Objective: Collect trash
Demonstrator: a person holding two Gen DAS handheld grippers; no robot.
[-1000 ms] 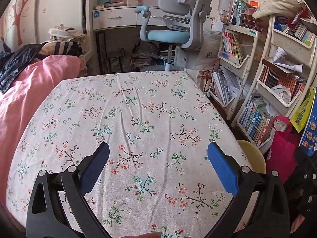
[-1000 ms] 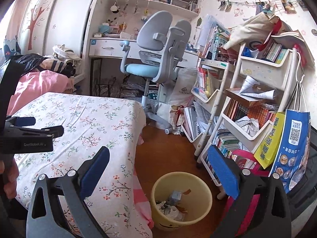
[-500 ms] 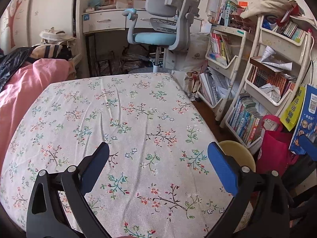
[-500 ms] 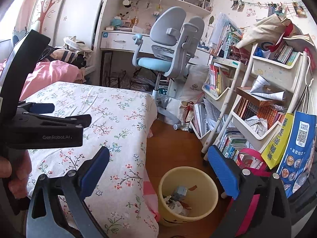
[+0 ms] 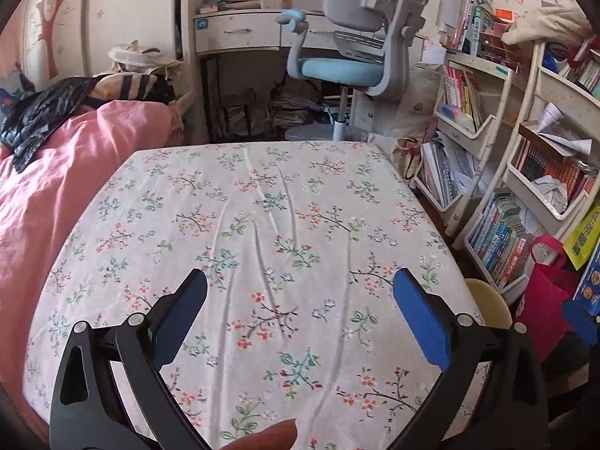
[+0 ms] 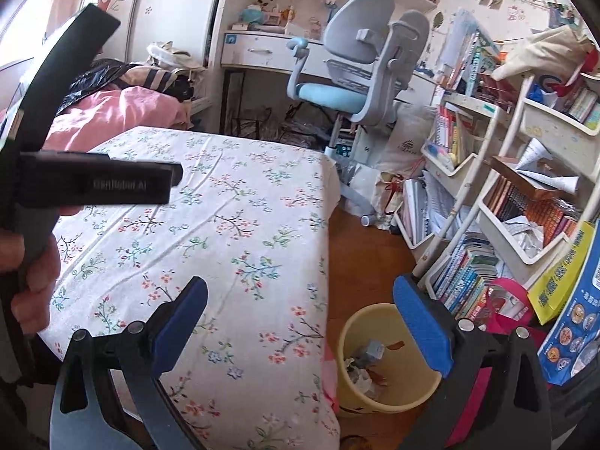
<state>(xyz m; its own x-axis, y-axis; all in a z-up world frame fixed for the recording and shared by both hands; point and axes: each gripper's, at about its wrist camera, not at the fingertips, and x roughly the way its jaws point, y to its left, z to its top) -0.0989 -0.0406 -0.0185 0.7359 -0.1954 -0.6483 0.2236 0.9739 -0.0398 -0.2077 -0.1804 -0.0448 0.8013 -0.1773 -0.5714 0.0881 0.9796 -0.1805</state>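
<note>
- Left wrist view: left gripper [image 5: 300, 313] hangs over the floral bedsheet [image 5: 262, 225], jaws spread wide, nothing between the pads. Pointed down the length of the bed, so it reads as a scan or idle pose, not a grasp approach.
- No loose trash visible on the sheet here; only creases. Pink blanket [image 5: 56, 187] bunched at the bed's left side, dark jacket [image 5: 41, 112] on top of it.
- Yellow bin [image 5: 487, 296] just peeks past the bed's right edge, mostly hidden by the mattress. A fingertip [image 5: 270, 437] shows at the bottom edge, on the handle side.
- Right wrist view: right gripper [image 6: 300, 318] also spread wide and empty, held over the bed's right edge, so both sheet and floor are in frame.
- Bin [image 6: 386, 360] sits on the wood floor [image 6: 360, 251], just beside the bed corner, near the bookshelf [image 6: 525, 206]. Likely parked there to be reachable from the bed.
- Trash [image 6: 367, 363] already in the bin: crumpled paper and small scraps at the bottom.
- Left gripper's body [image 6: 93, 183] crosses the left of frame, the person's hand [image 6: 33, 292] wrapped on its handle.
- Judgement: bed looks cleared; collection near done or done unless items lie out of view.
</note>
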